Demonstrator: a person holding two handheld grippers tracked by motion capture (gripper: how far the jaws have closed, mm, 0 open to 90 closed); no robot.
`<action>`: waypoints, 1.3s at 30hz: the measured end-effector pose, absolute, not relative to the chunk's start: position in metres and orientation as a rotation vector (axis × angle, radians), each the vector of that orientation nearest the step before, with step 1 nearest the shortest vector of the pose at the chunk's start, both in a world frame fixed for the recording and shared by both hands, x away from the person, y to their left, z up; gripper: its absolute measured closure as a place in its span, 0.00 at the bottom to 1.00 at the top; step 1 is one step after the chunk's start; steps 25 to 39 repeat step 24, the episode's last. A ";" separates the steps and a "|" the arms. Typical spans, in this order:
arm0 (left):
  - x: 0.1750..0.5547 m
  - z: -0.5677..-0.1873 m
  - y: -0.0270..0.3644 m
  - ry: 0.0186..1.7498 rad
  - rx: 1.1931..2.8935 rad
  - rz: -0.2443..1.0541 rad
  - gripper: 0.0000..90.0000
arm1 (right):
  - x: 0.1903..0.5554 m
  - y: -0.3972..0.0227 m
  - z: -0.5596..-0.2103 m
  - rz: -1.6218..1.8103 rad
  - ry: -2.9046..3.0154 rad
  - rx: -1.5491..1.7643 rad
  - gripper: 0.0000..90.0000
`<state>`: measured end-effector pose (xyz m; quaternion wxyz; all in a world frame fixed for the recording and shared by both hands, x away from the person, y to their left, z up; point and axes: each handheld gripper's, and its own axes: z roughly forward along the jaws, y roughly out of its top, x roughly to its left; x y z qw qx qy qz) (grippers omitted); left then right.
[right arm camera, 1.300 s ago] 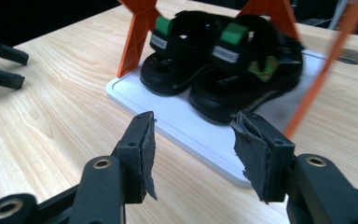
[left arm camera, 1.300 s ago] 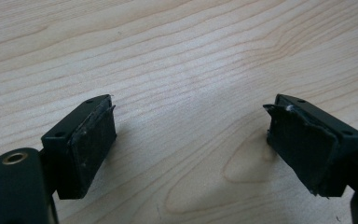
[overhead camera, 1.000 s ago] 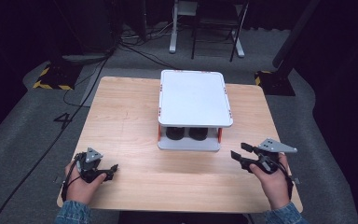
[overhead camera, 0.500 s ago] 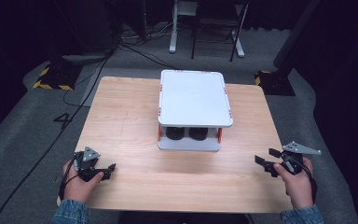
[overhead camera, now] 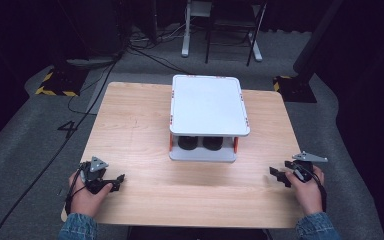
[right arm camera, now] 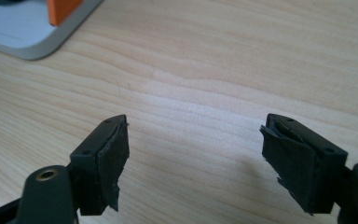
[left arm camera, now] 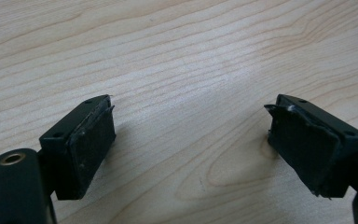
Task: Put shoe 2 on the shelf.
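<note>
Shelf (overhead camera: 207, 107), white, two-tiered with orange posts, stands mid-table toward the far edge, two dark round things tucked under its top tier. My left gripper (overhead camera: 114, 181) rests at the near left corner of the table (overhead camera: 130, 130), jaws apart over bare wood. My right gripper (overhead camera: 278, 175) sits at the near right edge, well apart from the shelf; its jaws have just been opening, with nothing between them.
</note>
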<state>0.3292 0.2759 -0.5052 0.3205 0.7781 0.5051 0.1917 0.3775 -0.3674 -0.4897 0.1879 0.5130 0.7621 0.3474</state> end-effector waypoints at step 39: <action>0.330 -0.505 0.274 1.335 2.039 0.513 0.16 | 0.392 -0.357 -0.506 0.873 2.103 1.441 0.00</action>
